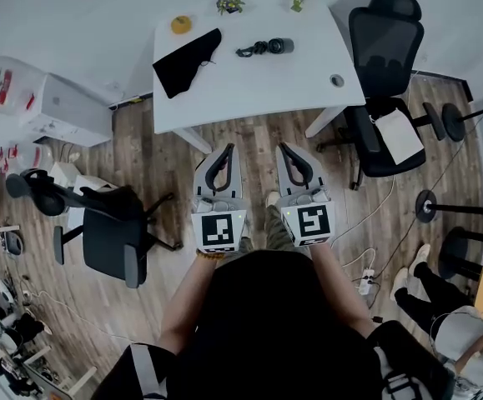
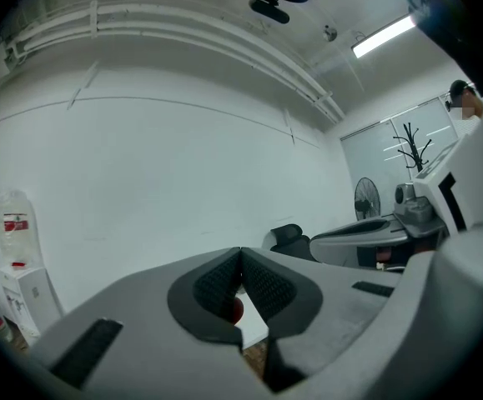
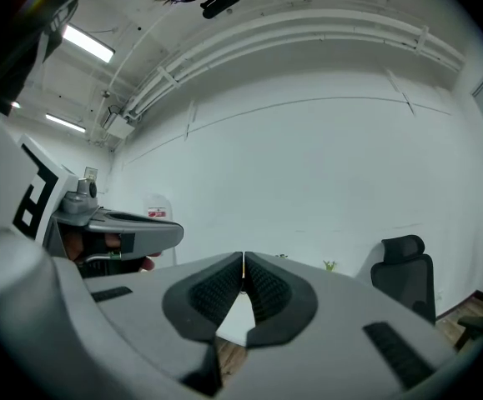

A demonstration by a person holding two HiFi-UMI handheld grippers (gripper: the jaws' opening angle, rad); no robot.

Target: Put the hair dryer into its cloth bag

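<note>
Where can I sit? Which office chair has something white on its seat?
The office chair right of the table; a white sheet lies on its seat. The left chair shows only black.

A: Left tongs point(image 2: 241, 255), what state?
B: Jaws together, ribbed pads meet at the tips, nothing between them.
A: Gap under the pads?
B: Sliver of white desk point(image 2: 254, 330), a small reddish round thing point(image 2: 236, 309) at its edge, too small to identify. Wood floor point(image 2: 256, 357) below.
A: Background?
B: Bare white wall point(image 2: 166, 165). Black office chair point(image 2: 289, 238) just past the tips. Right tongs point(image 2: 324, 240) side-on at right, with a standing fan point(image 2: 366, 200) and a coat stand point(image 2: 410, 144) behind. Strip light point(image 2: 383, 36) lit on the ceiling. White box point(image 2: 28, 294) far left by the wall.
</note>
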